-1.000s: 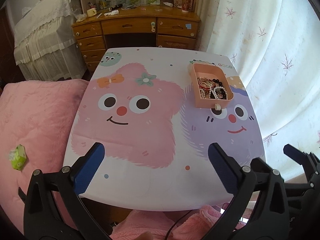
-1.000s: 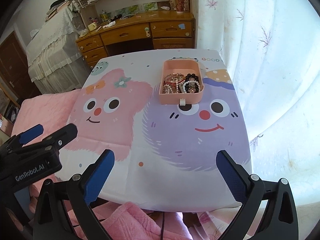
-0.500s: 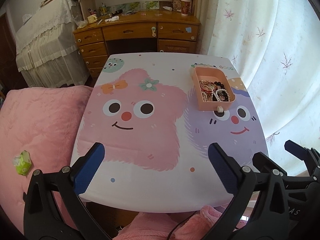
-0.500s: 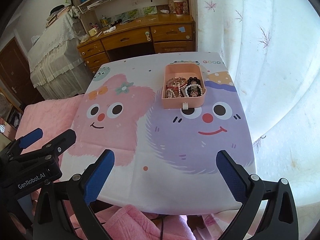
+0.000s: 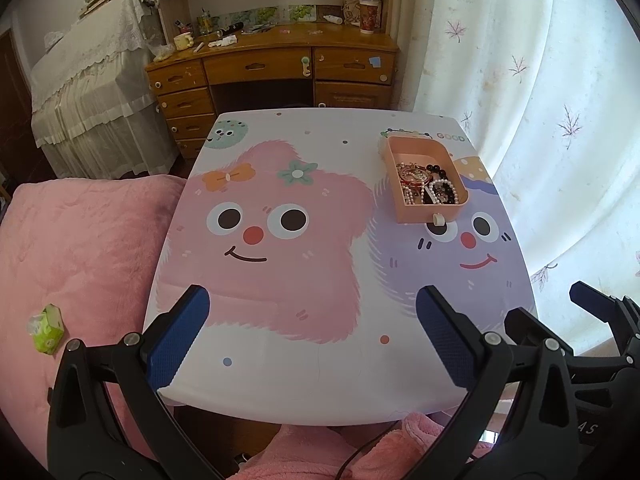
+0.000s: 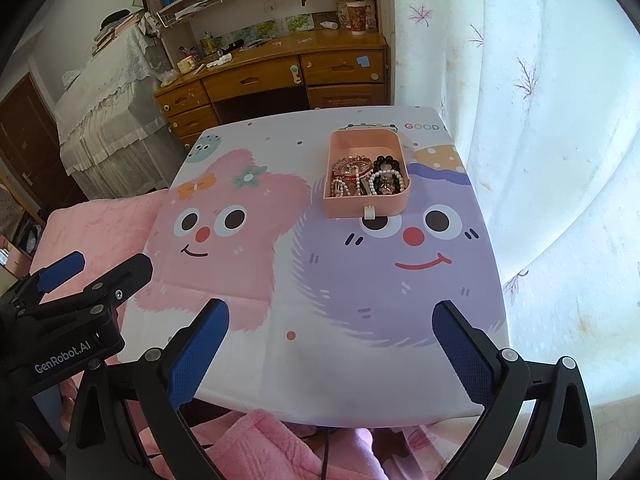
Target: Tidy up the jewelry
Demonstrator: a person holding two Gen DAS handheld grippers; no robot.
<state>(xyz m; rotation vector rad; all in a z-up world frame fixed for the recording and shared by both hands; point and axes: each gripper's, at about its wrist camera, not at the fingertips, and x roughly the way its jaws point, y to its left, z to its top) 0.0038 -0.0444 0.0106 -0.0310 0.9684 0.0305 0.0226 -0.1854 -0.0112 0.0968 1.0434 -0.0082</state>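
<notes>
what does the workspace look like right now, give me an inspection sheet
surface: small table under a cartoon-print cloth with a pink and a purple face.
job's things: pink tray at the far right of the table, holding tangled jewelry, pearl and black bead strands among it; nothing laid out on the cloth.
clutter: green packet on the pink blanket left of the table.
grippers: left gripper and right gripper both open, empty, hanging over the near edge.
cables: dark cable below the near edge.
surroundings: wooden desk beyond the table, curtain on the right.
</notes>
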